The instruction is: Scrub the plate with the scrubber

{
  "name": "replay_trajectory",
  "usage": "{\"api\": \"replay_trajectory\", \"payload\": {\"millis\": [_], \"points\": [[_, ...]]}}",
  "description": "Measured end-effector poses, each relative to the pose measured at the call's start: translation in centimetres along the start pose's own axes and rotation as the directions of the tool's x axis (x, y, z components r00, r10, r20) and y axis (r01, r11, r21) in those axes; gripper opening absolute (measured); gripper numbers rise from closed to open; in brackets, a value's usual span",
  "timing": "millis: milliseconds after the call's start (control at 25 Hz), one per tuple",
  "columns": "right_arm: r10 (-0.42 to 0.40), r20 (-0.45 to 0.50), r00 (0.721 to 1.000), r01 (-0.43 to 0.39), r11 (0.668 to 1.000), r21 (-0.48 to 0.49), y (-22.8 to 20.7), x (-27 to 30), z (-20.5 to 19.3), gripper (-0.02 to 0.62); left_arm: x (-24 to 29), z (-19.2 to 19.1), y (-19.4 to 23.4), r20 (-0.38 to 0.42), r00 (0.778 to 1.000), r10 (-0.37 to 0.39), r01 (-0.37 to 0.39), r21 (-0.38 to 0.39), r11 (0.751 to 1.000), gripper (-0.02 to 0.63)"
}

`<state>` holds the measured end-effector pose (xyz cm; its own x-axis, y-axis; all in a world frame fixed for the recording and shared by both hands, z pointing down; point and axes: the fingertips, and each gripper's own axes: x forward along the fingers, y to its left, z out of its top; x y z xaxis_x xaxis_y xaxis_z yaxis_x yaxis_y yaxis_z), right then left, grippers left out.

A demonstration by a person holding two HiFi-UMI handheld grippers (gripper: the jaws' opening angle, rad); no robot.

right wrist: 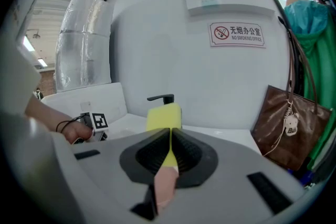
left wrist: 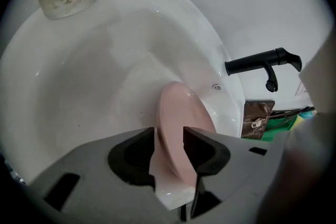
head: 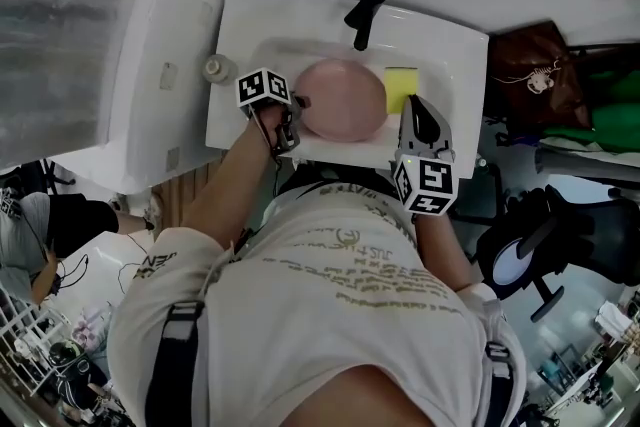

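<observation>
In a white sink (head: 440, 40), the left tool (left wrist: 169, 139) stands spread astride the rim of the pink plate (head: 345, 100), which rests in the basin below a black faucet (head: 364, 13). The right tool (right wrist: 169, 136) pinches the yellow scrubber (right wrist: 164, 115) just beside the plate.

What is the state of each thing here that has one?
plate, lying in sink
scrubber, gripped by right gripper
left gripper, jaws apart around plate rim
right gripper, shut on scrubber
tap, no water running
</observation>
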<state>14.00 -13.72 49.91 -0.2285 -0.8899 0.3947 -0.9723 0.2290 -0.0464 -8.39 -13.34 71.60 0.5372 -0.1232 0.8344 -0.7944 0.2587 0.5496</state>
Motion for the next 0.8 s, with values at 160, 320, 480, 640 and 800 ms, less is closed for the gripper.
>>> {"api": "replay_trajectory", "payload": {"millis": [160,320,480,640,800], "points": [[-0.010,0.005,1.000,0.010,1.000,0.004,-0.3,-0.1,0.2,0.034,0.3,-0.1,0.5,-0.046,0.998,0.036,-0.037,-0.014,0.999,0.072],[-0.015,0.007,1.000,0.015,1.000,0.004,-0.5,-0.1,0.3,0.034,-0.1,0.1,0.1,-0.033,0.999,0.005,-0.007,-0.044,0.999,0.072],[-0.008,0.002,1.000,0.008,1.000,0.008,-0.4,0.1,0.2,0.034,-0.8,0.4,-0.5,-0.017,0.999,-0.046,0.044,-0.082,0.996,0.069],[0.004,0.003,1.000,-0.004,1.000,0.005,0.1,0.2,0.4,0.034,-1.6,-0.1,-1.2,-0.013,0.996,-0.091,0.089,-0.088,0.992,0.063],[0.015,-0.003,1.000,-0.015,1.000,-0.003,0.5,0.5,0.3,0.034,-2.5,-0.4,-2.2,0.013,0.989,-0.147,0.148,-0.079,0.986,0.063]]}}
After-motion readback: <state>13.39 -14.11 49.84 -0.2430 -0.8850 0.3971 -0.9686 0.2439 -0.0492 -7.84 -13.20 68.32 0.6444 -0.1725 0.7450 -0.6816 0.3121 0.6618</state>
